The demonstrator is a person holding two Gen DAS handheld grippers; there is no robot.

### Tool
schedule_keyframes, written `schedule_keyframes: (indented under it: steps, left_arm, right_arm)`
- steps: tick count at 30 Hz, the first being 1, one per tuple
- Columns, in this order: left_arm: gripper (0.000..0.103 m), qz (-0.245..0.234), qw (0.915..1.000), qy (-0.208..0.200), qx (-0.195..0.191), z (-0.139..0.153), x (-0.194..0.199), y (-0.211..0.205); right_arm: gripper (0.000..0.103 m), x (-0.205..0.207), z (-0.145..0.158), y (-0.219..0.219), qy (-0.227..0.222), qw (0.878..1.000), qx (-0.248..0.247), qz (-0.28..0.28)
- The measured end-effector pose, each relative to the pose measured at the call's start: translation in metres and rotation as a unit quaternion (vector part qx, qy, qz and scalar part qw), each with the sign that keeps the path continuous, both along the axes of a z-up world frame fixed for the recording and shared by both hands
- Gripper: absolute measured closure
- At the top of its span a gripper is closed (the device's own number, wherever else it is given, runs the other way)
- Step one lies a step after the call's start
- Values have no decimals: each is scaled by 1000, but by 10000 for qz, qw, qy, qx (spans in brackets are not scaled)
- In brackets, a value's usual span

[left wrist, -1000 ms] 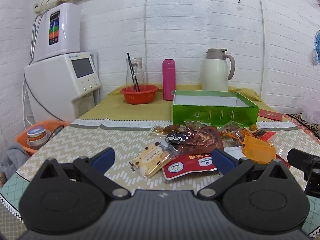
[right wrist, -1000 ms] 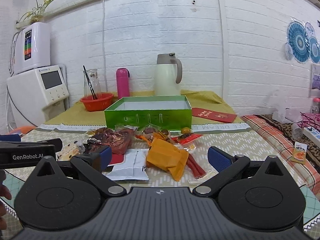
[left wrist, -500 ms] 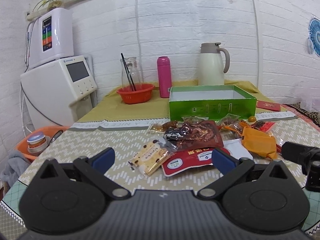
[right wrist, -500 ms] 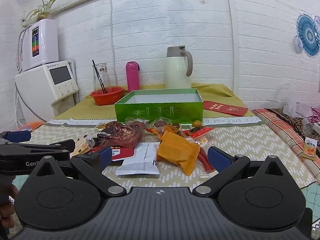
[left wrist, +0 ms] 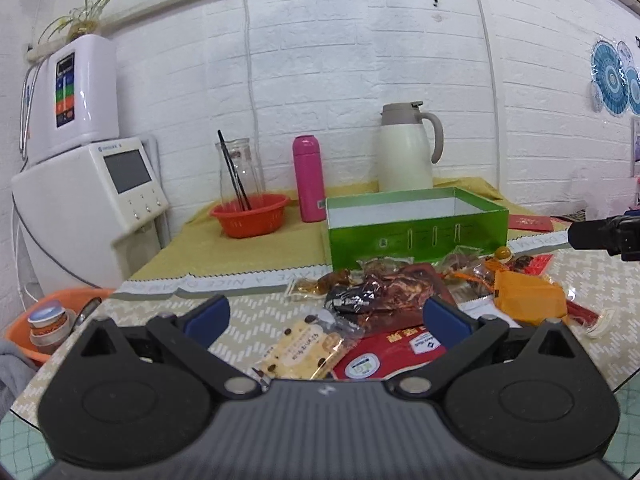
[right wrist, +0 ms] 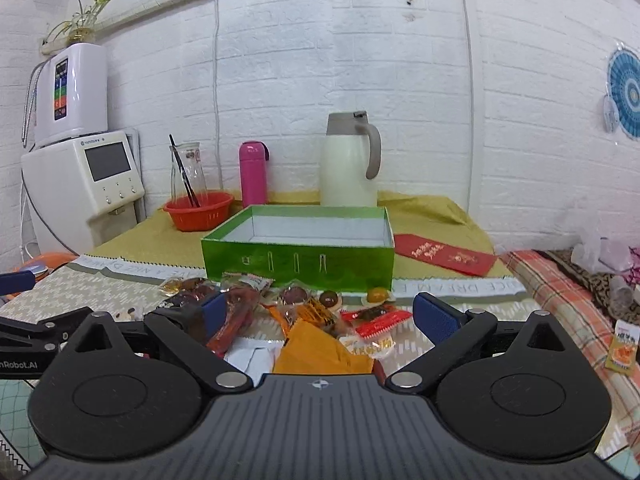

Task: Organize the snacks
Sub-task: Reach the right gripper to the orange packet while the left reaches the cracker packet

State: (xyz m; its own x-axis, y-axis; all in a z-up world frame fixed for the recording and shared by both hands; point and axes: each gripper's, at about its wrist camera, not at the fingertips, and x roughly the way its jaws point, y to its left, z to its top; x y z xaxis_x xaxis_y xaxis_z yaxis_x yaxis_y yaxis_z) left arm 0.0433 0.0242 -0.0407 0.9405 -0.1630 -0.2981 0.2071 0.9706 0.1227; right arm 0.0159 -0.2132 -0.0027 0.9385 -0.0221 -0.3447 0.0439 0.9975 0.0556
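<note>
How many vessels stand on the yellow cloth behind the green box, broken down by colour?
White: 1, the thermos jug.
Pink: 1, the bottle.
Red: 1, the basket.
Clear glass: 1, the jar with dark sticks in it.
Total: 4.

- A white thermal jug point(left wrist: 406, 148) with a grey lid and handle stands upright at the back of the tabletop point(left wrist: 256, 248), against the white brick wall point(left wrist: 352, 60).
- A pink flask point(left wrist: 308, 179) stands upright, left of the jug.
- An orange basket point(left wrist: 250, 215) sits left of the flask; a glass jar point(left wrist: 238, 168) holding a dark stick stands just behind it.
- A white water dispenser point(left wrist: 88, 196) with a grey screen stands at the left, with a white purifier point(left wrist: 78, 96) above it and a plant point(left wrist: 90, 12) on top.
- A red envelope point(right wrist: 446, 258) lies flat on the yellow cloth point(right wrist: 424, 208).
- Blue round fans point(left wrist: 614, 78) hang on the wall at the right.
</note>
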Motion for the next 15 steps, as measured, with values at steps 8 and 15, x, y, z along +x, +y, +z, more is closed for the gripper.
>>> schedule_keyframes:
  steps: [8,15]
  left_arm:
    - [0,-53,9980,621,118,-22,49,0]
    - [0,-220,9947,1002,-22,-31,103,18]
  right_arm:
    - [0,23,-24,-1,304,9994,144,-22]
    - [0,48,-31,-8,467,9983,333,-39]
